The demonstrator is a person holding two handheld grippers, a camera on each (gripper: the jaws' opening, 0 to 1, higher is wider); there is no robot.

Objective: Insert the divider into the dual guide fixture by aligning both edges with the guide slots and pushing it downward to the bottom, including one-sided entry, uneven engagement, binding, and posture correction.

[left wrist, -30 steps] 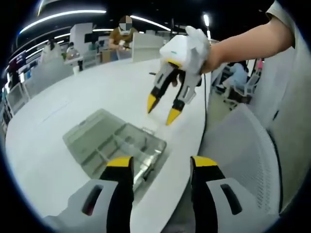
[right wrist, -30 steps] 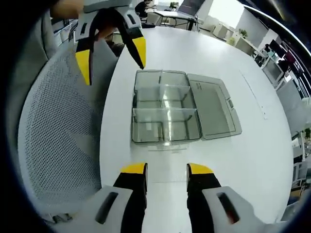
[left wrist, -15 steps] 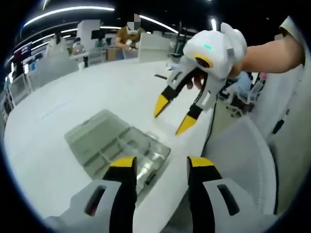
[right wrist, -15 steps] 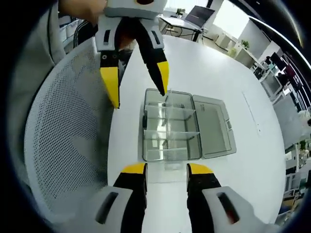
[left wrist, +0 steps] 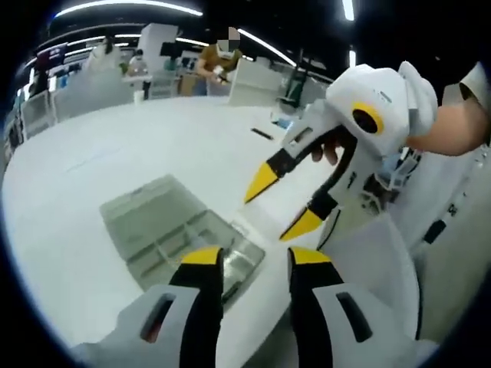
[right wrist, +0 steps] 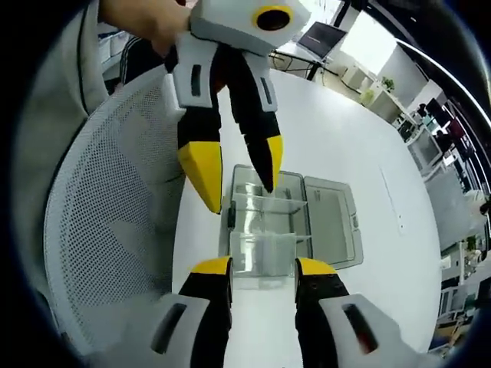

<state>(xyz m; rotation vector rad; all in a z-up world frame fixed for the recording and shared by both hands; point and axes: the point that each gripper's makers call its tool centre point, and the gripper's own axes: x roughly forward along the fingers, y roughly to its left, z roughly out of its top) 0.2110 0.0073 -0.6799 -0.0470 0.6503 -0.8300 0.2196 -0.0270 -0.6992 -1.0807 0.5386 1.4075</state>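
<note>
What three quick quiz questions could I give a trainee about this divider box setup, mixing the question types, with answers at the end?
1. True or false: the clear box has its lid closed.
2. What stands beside the white table, under the left gripper?
A. a mesh chair
B. a trolley
C. a bin
3. Fill in: the right gripper is open and holds ____.

Key: 1 false; 2 A; 3 nothing.

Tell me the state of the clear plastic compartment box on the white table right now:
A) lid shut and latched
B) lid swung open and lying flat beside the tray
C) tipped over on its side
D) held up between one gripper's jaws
B: the clear plastic compartment box sits on the white table with its lid lying flat beside the compartments; both grippers are open, gripping nothing.
</note>
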